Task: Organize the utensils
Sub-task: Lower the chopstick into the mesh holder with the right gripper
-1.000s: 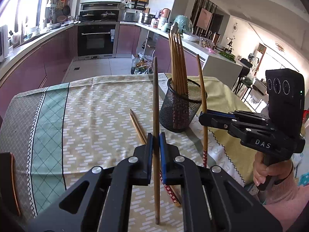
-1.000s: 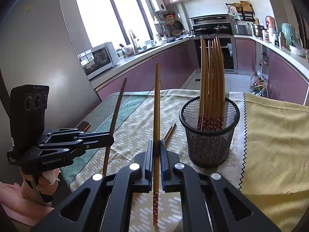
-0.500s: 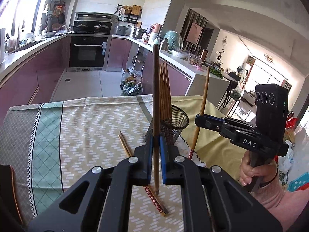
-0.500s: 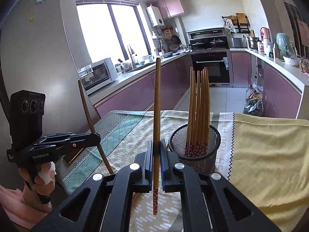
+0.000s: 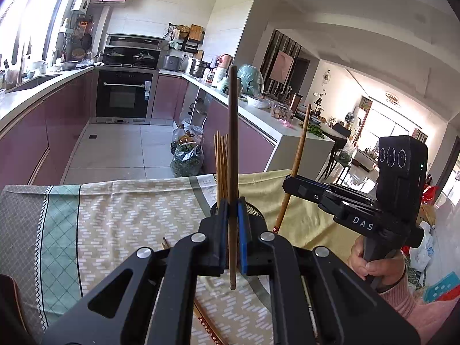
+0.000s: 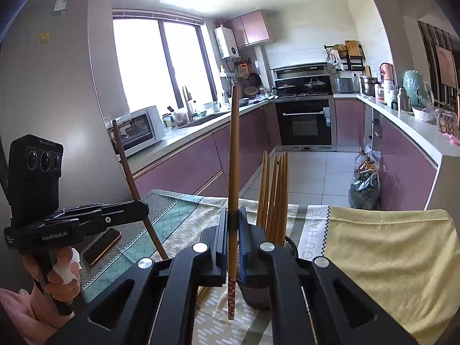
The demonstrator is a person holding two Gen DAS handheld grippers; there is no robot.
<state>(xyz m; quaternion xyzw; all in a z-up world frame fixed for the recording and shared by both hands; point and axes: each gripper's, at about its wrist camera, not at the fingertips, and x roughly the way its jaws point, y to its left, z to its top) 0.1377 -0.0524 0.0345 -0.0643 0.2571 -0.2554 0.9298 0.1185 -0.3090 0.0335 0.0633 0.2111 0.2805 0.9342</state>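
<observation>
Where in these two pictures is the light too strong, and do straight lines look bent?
Left wrist view: the window at upper left and the far living-room windows are washed out, and the counter edge and ceiling curve from the fisheye lens. Right wrist view: the kitchen window is blown white, the refrigerator bows, and the corners are dark; the held chopstick stays sharp.

Two tools (image 5: 232, 230) (image 6: 233, 238) each grip one chopstick (image 5: 233, 143) (image 6: 234, 158); about six stand in one mesh cup (image 6: 258, 293), two lie beside it (image 5: 207, 325).
</observation>
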